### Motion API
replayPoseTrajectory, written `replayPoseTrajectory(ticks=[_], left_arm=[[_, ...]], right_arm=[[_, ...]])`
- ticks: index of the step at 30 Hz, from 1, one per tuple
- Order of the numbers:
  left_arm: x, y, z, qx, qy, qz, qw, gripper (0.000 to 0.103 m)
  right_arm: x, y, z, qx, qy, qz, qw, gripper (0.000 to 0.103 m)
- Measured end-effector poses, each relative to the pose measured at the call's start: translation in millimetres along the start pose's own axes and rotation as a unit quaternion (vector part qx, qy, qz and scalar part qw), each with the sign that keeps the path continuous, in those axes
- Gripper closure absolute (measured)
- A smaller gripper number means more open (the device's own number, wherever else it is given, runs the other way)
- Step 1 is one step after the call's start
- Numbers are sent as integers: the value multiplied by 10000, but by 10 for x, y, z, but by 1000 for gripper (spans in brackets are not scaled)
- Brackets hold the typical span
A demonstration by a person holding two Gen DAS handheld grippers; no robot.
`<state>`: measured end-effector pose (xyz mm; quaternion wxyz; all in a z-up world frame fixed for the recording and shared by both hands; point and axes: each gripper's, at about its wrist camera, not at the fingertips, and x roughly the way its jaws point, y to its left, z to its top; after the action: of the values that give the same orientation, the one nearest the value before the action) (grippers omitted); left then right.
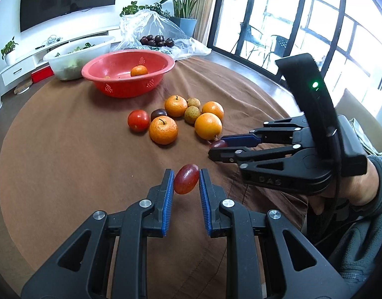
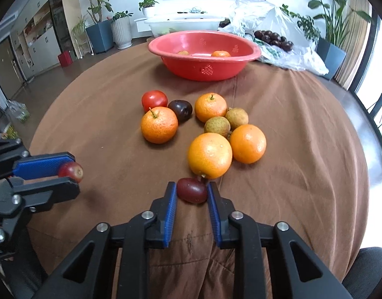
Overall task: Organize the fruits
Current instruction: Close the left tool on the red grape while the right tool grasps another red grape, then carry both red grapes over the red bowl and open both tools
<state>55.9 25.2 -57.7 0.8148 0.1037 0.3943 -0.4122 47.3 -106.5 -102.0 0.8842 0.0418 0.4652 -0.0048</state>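
Observation:
My left gripper [image 1: 186, 174] is shut on a red grape [image 1: 186, 179] and holds it just above the brown tablecloth; the right wrist view has the same gripper [image 2: 75, 172] and grape [image 2: 73, 169] at far left. My right gripper [image 2: 191, 186] is shut on a darker red grape [image 2: 192, 190] that rests on the cloth, right in front of a large orange [image 2: 209, 155]. Beyond lie more oranges [image 2: 159, 124], a tomato [image 2: 154, 99], a dark plum [image 2: 181, 109] and two longans [image 2: 217, 125]. A red basin [image 2: 205, 71] at the back holds small oranges [image 2: 220, 53].
A white tub [image 2: 183, 22] stands behind the basin. A clear plastic bag [image 2: 293, 54] with dark plums [image 2: 273, 37] lies at the back right. The round table's edge [image 2: 362, 164] curves close on the right. A sleeved hand [image 1: 360, 184] holds the right gripper.

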Motion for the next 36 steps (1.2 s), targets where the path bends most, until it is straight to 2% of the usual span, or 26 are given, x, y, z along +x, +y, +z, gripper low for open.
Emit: replayPoseTrajectory(ticks=[6,15,20,28,36], left_arm=[[30,26,6,-52,31,22,10000,84],[44,27,24,-96,45,57,9999,84],[22,73,97,-172,-2,117,9998,84],[-72,240,506,-254,-321,321,9986,84],[3,522,1129,-213,-508,618,9966,84]], right_arm=[[-113,-108,-26,304,54,383,9988,76],[-338,-202,-14,448,-106,680,9966,76],[-472,-428,88,648,-334,732,9946,76],[-726,-975,471,869,-916,476,9909,76],[-787,-1079,1004,484,-1351,444,9886,76]])
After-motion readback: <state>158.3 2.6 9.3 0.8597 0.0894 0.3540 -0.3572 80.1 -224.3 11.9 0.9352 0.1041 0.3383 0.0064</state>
